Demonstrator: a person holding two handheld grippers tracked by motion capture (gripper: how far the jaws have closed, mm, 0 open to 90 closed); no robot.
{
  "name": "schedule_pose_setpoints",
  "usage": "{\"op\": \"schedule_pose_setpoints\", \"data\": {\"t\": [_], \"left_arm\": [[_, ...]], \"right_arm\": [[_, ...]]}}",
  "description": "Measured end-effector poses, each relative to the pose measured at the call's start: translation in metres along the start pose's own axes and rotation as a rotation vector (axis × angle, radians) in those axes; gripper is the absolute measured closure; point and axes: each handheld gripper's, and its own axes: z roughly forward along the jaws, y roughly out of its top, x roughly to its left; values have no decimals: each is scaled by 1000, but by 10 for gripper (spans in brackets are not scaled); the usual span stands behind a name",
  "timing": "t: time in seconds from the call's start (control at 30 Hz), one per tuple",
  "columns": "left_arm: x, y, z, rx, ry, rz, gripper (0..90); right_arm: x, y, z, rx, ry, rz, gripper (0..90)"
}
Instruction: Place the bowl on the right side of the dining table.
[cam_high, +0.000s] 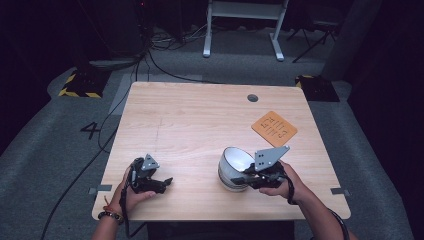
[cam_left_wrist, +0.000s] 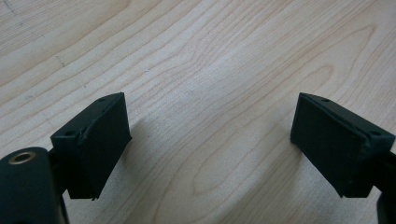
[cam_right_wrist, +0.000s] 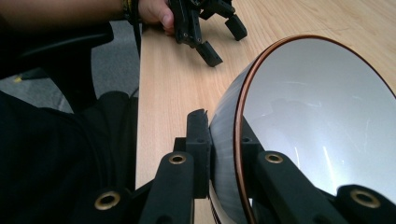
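While the right claw (cam_high: 243, 178) clamps the rim of a round white bowl with a thin brown edge (cam_high: 235, 164), the bowl stands tipped on its side on the pale wooden table (cam_high: 195, 120), lower right of centre in the high view, its mouth turned up and toward the frame's right. From the right gripper view the grip is plain: one black jaw presses the bowl's dark grey outer wall and the other sits inside against the glossy white lining (the brown rim runs between them). The right hand (cam_high: 285, 186) holds that gripper just right of the bowl. Over at the lower left of the high view the left hand (cam_high: 131, 196) holds the left claw (cam_high: 162, 182) low above the table, well apart from the bowl; the left gripper view shows its two black pads (cam_left_wrist: 95, 140) spread wide with bare wood grain between them. An orange square card with pale markings (cam_high: 274, 128) lies flat toward the right of the frame, above the bowl and apart from it.
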Motion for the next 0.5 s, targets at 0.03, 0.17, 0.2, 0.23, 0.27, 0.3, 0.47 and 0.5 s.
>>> {"op": "schedule_pose_setpoints", "data": {"t": [0.03,0.17,0.2,0.23,0.27,0.3,0.47,0.5], "left_arm": [[0,0,0,0,0,0,119],[0,0,0,3,-3,1,119],[0,0,0,3,-3,1,119],[0,0,0,3,-3,1,119],[0,0,0,3,-3,1,119],[0,0,0,3,-3,1,119],[0,0,0,2,-3,1,119],[0,0,0,3,-3,1,119]], "right_arm": [[1,0,-1,-3,-8,2,817],[0,0,-4,-19,-17,10,817],[0,0,-4,-19,-17,10,817],[-1,1,-6,-15,-22,1,817],[-1,1,-7,-24,-24,11,818],[-2,1,-8,-27,-24,7,818],[-4,3,-12,-42,-24,15,817],[-6,4,-15,-52,-36,22,818]]}}
